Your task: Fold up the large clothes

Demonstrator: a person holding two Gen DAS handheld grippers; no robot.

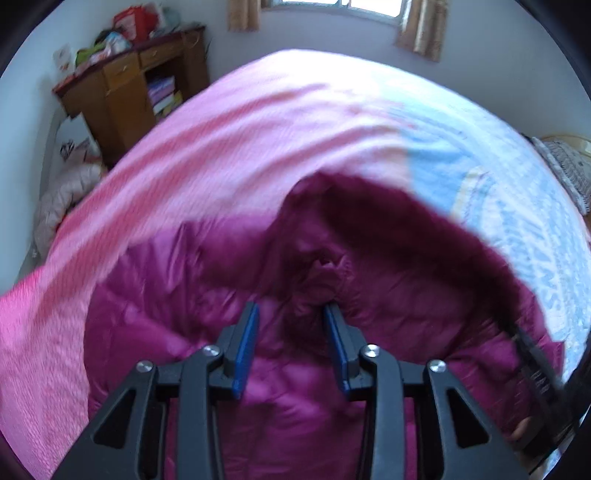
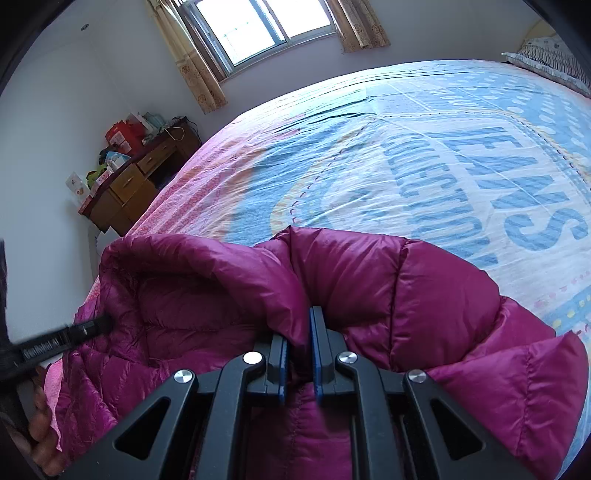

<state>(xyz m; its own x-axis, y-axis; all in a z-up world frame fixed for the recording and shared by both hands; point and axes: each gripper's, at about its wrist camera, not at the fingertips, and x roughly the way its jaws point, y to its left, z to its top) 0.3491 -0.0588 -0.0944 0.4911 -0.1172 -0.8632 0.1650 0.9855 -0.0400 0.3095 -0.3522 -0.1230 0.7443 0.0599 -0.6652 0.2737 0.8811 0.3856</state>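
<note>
Magenta down jacket (image 2: 388, 295) lies on the bed (image 2: 424, 155), at its near edge, over the pink/blue printed sheet. Right gripper (image 2: 300, 332): jaws narrow, pinching a raised fold of jacket fabric btwn the blue pads; fold stands up off the bed. Left gripper (image 1: 291, 325): jaws wide apart, over the jacket's mid, nothing btwn the pads; left view blurred. Wooden desk (image 2: 136, 184) w/ clutter stands beyond the bed's far-left corner, below the window (image 2: 258, 29).
</note>
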